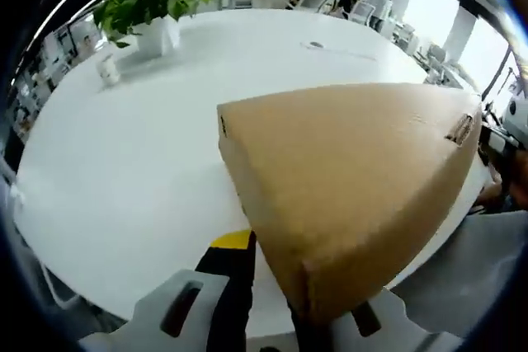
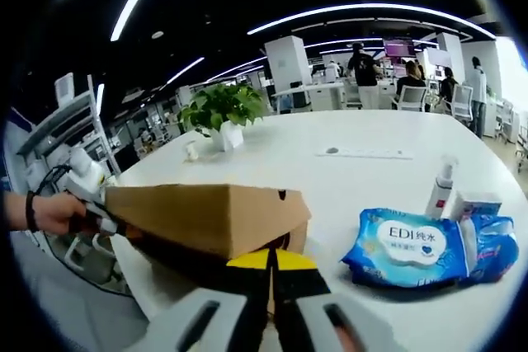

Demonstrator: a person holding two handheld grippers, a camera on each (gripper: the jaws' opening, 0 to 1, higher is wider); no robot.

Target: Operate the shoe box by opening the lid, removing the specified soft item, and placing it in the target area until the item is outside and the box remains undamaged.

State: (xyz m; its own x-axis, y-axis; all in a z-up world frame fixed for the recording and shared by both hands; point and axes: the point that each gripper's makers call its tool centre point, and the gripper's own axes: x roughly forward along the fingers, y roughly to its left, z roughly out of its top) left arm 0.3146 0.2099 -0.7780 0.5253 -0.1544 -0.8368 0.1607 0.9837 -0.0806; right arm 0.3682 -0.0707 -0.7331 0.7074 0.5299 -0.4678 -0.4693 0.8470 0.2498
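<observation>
Right gripper view: the shoe box (image 2: 210, 218) lies lengthwise across, its near end just beyond the right gripper (image 2: 273, 268), jaws pressed together; the left gripper (image 2: 92, 213) pinches its far end; lid barely raised.

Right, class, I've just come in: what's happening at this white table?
A person holds a gripper in each hand at a brown shoe box on the white table. The left gripper grips the far end; the right gripper sits shut at the near edge. The lid looks barely raised. A blue wipes pack lies beside it.
</observation>
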